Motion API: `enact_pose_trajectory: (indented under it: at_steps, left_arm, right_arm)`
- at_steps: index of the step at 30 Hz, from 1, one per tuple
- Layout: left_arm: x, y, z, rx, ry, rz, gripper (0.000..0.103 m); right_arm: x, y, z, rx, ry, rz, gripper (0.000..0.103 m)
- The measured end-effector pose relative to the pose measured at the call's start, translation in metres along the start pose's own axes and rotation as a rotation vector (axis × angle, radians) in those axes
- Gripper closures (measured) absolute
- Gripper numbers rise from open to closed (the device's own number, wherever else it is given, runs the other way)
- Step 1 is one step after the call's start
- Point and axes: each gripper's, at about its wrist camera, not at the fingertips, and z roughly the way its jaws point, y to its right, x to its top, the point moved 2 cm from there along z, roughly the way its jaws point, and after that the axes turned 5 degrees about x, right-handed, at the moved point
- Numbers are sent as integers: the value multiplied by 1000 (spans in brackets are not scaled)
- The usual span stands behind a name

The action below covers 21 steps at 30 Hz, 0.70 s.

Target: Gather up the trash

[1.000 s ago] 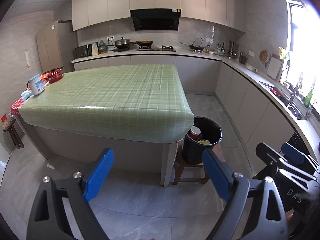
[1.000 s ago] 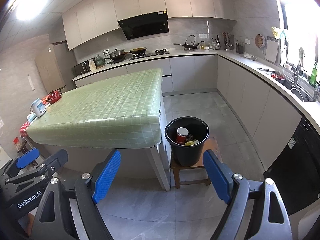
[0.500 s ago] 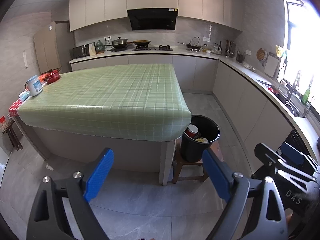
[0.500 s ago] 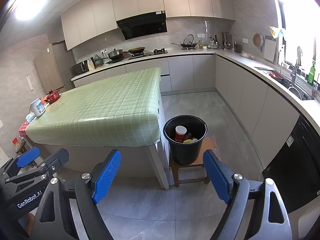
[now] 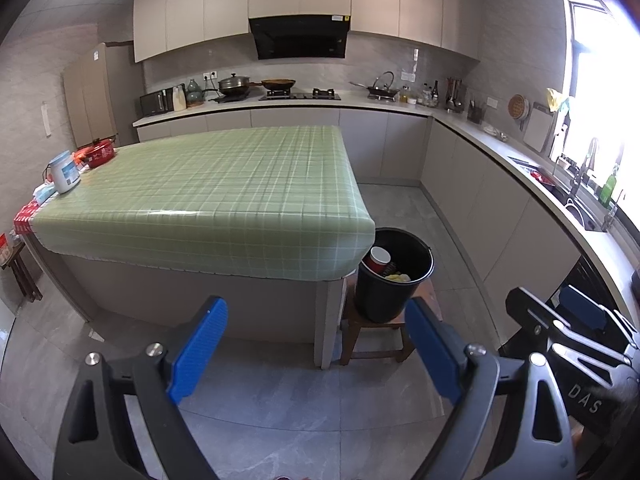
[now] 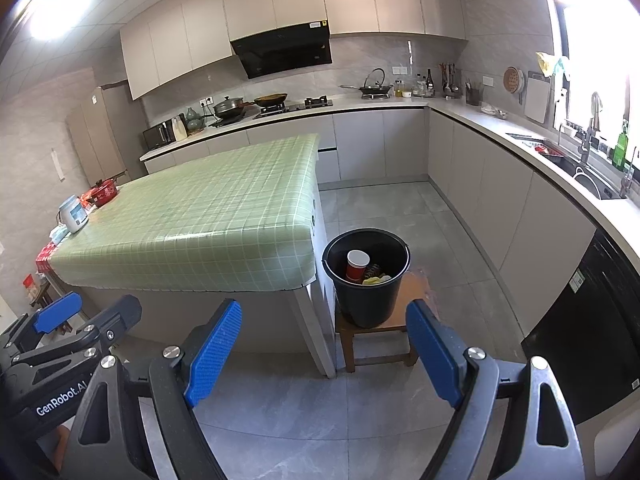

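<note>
On stool [image 6: 376, 330] by table [image 6: 200, 216] corner: bin [image 6: 366, 280], upright, cup [image 6: 357, 264] and scraps inside. Lies 12 o'clock from right gripper [image 6: 324, 354], 1 o'clock from left gripper [image 5: 316, 354]; right nearer. Both grippers released, empty.

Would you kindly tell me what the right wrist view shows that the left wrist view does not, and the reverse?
Only the right wrist view shows the whole rim of the black bucket, clear of the table, and the left gripper from the side. Only the left wrist view shows the table corner overlapping the bucket and the right gripper from the side. Both share the green checked table, the red cup in the bucket and the wooden stool.
</note>
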Motion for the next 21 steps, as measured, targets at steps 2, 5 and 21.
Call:
enact_pose_trajectory:
  at_steps: [2,5,21]
  left_arm:
    - [0,2,0,-2,-2,1,12]
    - [0,4,1,-4,-3,3,12]
    - [0,20,9,-61,2,17,12]
  right_arm:
    - [0,1,0,-1,-1,1,17]
    - [0,3,1,-3,-2,4,17]
    - [3,15,6,-12,-8,21,17]
